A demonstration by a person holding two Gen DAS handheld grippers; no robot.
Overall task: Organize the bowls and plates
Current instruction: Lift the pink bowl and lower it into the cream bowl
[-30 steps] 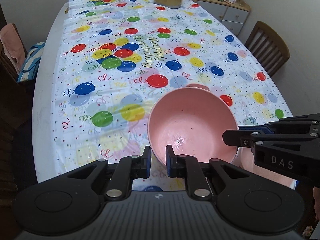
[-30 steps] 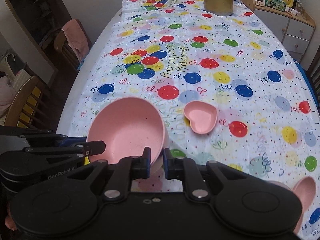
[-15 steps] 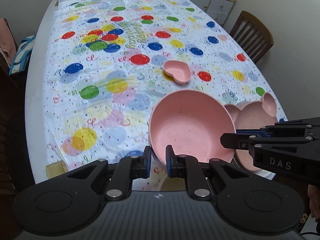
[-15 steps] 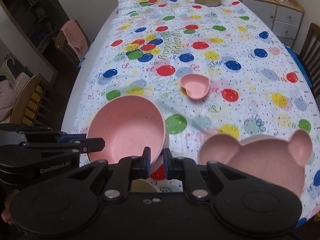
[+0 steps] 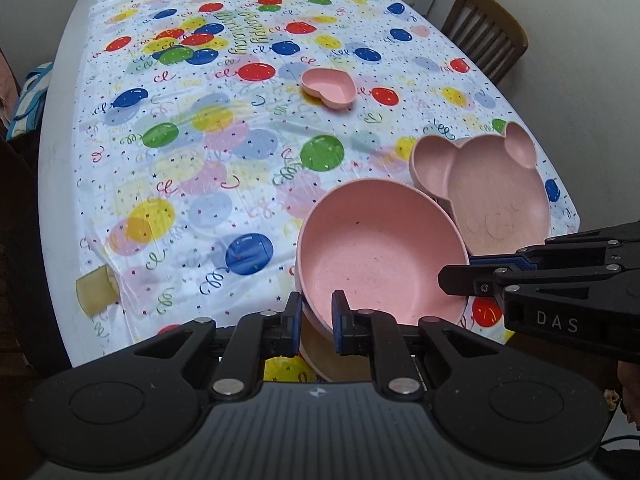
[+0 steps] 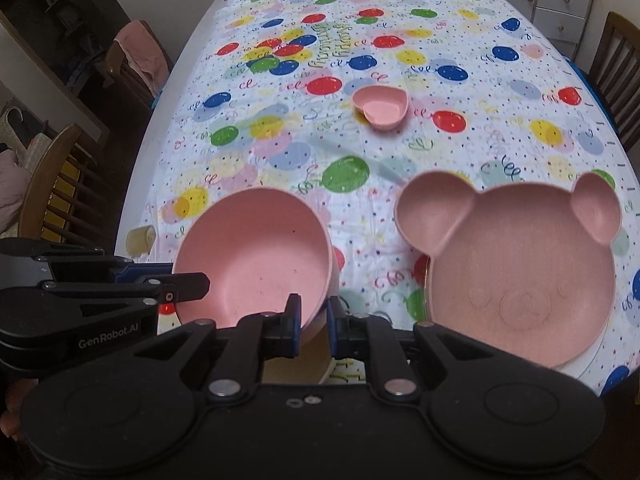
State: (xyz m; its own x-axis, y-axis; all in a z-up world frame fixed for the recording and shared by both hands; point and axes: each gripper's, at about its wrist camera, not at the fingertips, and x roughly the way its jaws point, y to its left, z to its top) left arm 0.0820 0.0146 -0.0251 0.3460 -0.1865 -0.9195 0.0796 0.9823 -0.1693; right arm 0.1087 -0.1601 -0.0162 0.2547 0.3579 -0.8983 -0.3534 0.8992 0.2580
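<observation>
Pink bear plate (image 6: 520,272) whole from right wrist

Matt speckled pink plastic bowl (image 5: 380,248); glossy thin plastic tablecloth (image 5: 224,128); wooden chair (image 5: 486,36)

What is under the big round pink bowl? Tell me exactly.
Under the round pink bowl a tan rim shows, perhaps another dish. Past it lies the balloon tablecloth. The bowl covers the rest, so contact cannot be told.
</observation>
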